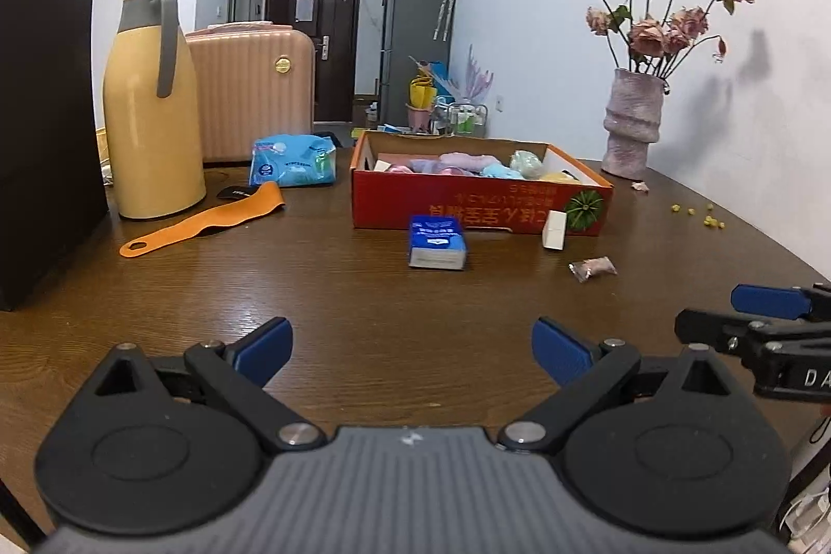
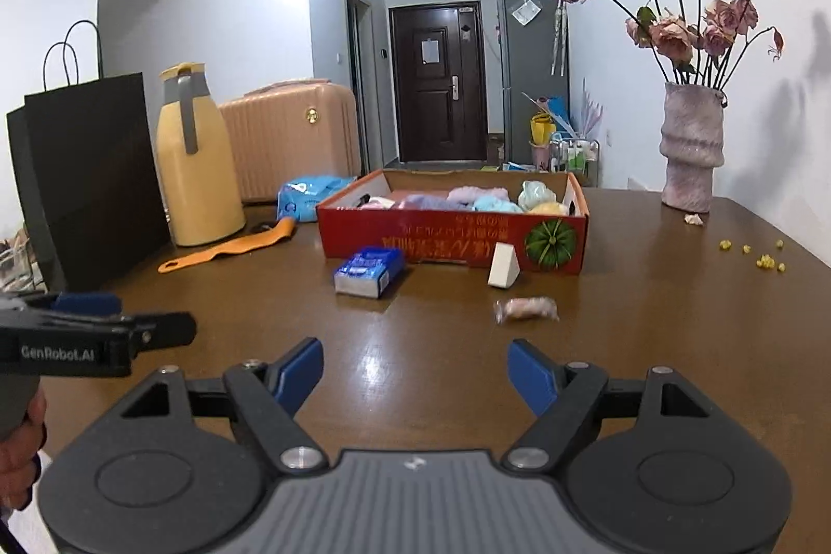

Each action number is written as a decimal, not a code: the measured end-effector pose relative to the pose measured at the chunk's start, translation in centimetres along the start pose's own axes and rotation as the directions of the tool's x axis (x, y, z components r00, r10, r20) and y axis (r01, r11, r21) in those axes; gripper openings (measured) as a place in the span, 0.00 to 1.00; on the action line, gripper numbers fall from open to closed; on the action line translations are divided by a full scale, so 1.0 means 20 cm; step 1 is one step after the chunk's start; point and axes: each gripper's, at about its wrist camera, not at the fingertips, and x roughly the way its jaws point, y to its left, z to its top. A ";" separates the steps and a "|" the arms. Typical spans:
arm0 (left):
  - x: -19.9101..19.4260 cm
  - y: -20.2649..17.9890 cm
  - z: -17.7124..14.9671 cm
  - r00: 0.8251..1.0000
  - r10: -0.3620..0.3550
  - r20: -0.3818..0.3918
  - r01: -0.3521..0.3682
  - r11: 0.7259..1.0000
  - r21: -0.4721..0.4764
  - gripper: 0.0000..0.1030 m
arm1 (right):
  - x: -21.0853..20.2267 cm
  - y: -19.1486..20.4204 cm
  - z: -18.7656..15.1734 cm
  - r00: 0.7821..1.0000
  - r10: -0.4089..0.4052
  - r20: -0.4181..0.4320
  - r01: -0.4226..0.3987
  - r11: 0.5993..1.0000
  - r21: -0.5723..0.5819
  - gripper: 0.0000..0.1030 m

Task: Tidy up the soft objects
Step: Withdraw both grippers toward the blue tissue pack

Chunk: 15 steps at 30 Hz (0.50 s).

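A red cardboard box (image 1: pixel 467 206) (image 2: pixel 446 237) stands mid-table and holds several pastel soft items (image 1: pixel 467 164) (image 2: pixel 483 198). In front of it lie a blue tissue pack (image 1: pixel 436 242) (image 2: pixel 369 271), a white wedge sponge (image 1: pixel 553 230) (image 2: pixel 504 272) and a small pink wrapped item (image 1: pixel 592 267) (image 2: pixel 527 309). My left gripper (image 1: pixel 413 349) is open and empty, low over the near table. My right gripper (image 2: pixel 415 372) is open and empty beside it; it also shows at the right edge of the left wrist view (image 1: pixel 727 315).
A black paper bag (image 1: pixel 47 138), a yellow thermos jug (image 1: pixel 153 107), an orange strap (image 1: pixel 208 219) and a blue wipes pack (image 1: pixel 292 162) stand at the left. A pink vase of dried roses (image 1: pixel 631 123) and yellow crumbs (image 1: pixel 701 214) are at the right.
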 end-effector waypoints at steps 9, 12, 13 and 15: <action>0.06 -0.01 0.01 0.999 -0.032 0.001 0.032 0.999 0.002 0.98 | 0.03 -0.04 0.03 1.000 -0.007 -0.001 0.007 0.999 0.032 0.74; 0.16 0.05 0.06 1.000 -0.025 -0.002 0.025 0.999 -0.029 0.98 | 0.13 -0.07 0.07 1.000 0.020 -0.022 -0.019 0.999 0.051 0.74; 0.20 0.07 0.08 1.000 -0.022 -0.002 0.021 0.999 -0.041 0.98 | 0.17 -0.07 0.08 0.999 0.033 -0.028 -0.031 0.998 0.057 0.74; 0.30 0.13 0.14 1.000 -0.004 0.005 0.004 0.998 -0.068 0.98 | 0.28 -0.07 0.12 0.997 0.065 -0.042 -0.062 0.995 0.074 0.73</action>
